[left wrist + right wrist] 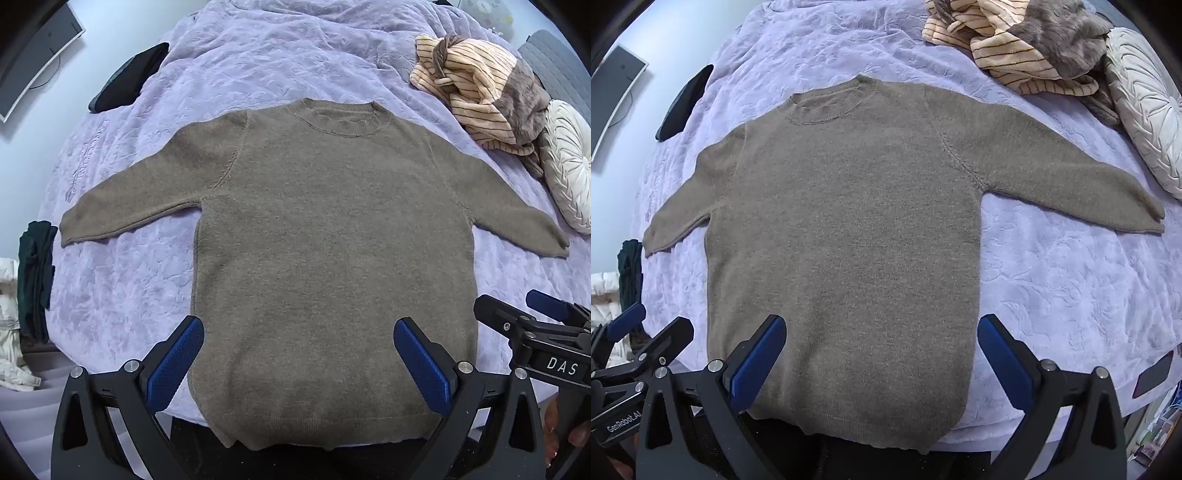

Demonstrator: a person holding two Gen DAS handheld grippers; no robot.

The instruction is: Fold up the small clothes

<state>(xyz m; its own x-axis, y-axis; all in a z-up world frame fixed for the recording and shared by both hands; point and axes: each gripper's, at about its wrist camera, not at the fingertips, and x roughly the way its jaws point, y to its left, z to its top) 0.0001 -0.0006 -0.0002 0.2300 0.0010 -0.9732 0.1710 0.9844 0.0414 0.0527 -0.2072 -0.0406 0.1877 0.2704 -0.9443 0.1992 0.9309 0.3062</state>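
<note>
1. Your left gripper (298,354) hangs above the lower part of the sweater (332,258), fingers spread as wide as they go and pinching nothing. The sweater's side edge runs just inside the left finger (175,363), and the right finger (421,363) sits over the knit.

2. Your right gripper (881,354) is the same: fingers fully spread, empty, pointing steeply down. Its left finger (757,362) is over the knit, while its right finger (1006,360) sits just outside the sweater's other side edge, over the purple bedspread (1052,288).

3. The sweater lies flat and face up on the bedspread, neck away from the fingers, both sleeves stretched out to the sides. The hem (871,439) hangs slightly over the near edge of the bed, just below and between the fingers.

4. As a judgement: no fold has been made, so you are at the very start, with the garment spread and ready.

5. The next move likely calls for lowering each gripper onto a part of the garment, either a sleeve or a bottom corner, and closing on the cloth alone. Take only the knit, not the bedspread underneath.

6. The striped garment (476,92) and round cushion (569,166) lie well beyond the right sleeve, clear of a sleeve fold inwards.
</note>
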